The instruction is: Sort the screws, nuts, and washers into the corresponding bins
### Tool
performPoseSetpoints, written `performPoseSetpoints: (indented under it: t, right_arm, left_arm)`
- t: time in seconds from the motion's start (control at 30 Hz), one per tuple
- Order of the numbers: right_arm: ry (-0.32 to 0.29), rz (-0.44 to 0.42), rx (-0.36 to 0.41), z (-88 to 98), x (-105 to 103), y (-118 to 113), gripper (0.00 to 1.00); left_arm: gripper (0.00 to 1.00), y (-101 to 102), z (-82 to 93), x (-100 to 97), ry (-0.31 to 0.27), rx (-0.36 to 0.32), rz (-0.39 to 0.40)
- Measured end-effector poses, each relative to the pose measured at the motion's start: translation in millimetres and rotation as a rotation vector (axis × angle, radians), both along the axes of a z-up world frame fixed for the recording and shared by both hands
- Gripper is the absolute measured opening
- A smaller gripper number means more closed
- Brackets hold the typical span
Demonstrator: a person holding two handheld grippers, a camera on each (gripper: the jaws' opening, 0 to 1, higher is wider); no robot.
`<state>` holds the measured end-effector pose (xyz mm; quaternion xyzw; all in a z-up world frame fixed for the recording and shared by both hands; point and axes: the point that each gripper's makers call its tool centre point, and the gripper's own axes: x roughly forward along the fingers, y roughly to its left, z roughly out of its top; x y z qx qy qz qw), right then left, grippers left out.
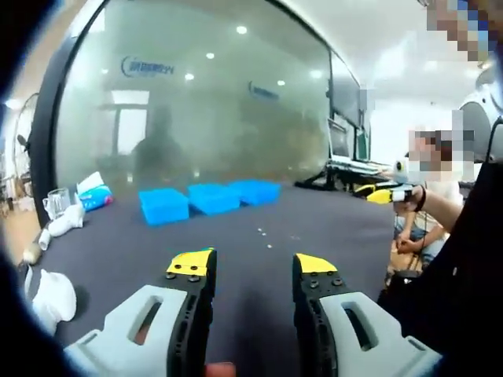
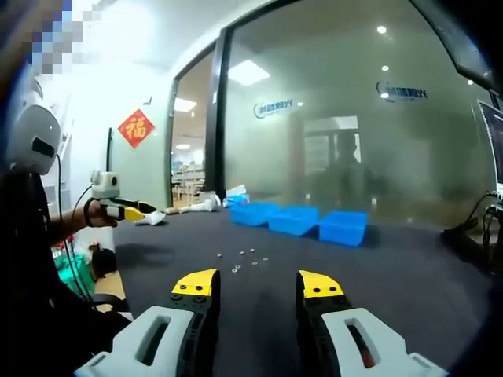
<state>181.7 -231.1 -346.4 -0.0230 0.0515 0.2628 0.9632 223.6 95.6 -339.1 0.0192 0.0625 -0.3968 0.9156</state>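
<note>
The screws, nuts and washers (image 2: 245,260) lie scattered as a few small, pale specks on the dark surface (image 2: 409,283), a loose cluster ahead of our right gripper (image 2: 258,284) and well short of the bins. In the left gripper view the same small parts (image 1: 271,238) show as tiny light dots past the left gripper (image 1: 253,265); they are too small for us to tell one kind from another.

Three blue bins (image 2: 299,219) stand in a row near the far edge of the surface, close against a frosted glass wall (image 2: 354,126). In the left gripper view the bins (image 1: 209,199) sit side by side, almost touching. We cannot see into them, so we cannot say what they contain.

Our left fingers (image 1: 191,263) stand apart with nothing between them, and our right fingers (image 2: 195,283) are spread the same way, holding nothing; both pairs carry yellow tips.

At the left end of the surface in the left gripper view we see a clear cup (image 1: 56,203), a tissue pack (image 1: 94,192) and some white objects (image 1: 53,297). A red ornament (image 2: 136,128) hangs on the wall in the right gripper view.
</note>
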Motion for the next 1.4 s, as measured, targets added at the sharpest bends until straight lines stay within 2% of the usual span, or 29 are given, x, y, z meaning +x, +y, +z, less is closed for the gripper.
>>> performPoseSetpoints:
  t: [0.2,0.4,0.53,0.87,1.4]
  right_arm:
    - [0.003,0.009,-0.003,-1.9,0,3,0.35]
    - [0.005,0.016,-0.007,-2.6,0,6,0.35]
    - [0.012,0.023,-0.013,-4.4,0,8,0.35]
    - [0.03,0.03,-0.02,-11.5,-1,9,0.35]
    - [0.045,0.038,-0.004,-20.5,0,10,0.35]
  left_arm:
    - [0.37,-7,0.2,6.8,0.006,0.034,-0.04]
    - [0.37,-23,-5.5,17.1,0.018,0.101,-0.103]
    - [0.38,-37,-13.4,21.1,0.063,0.144,-0.172]
    - [0.37,-66,-19.2,45.7,0.096,0.232,-0.25]
    - [0.37,-118,-51.1,62.2,0.192,0.427,-0.4]
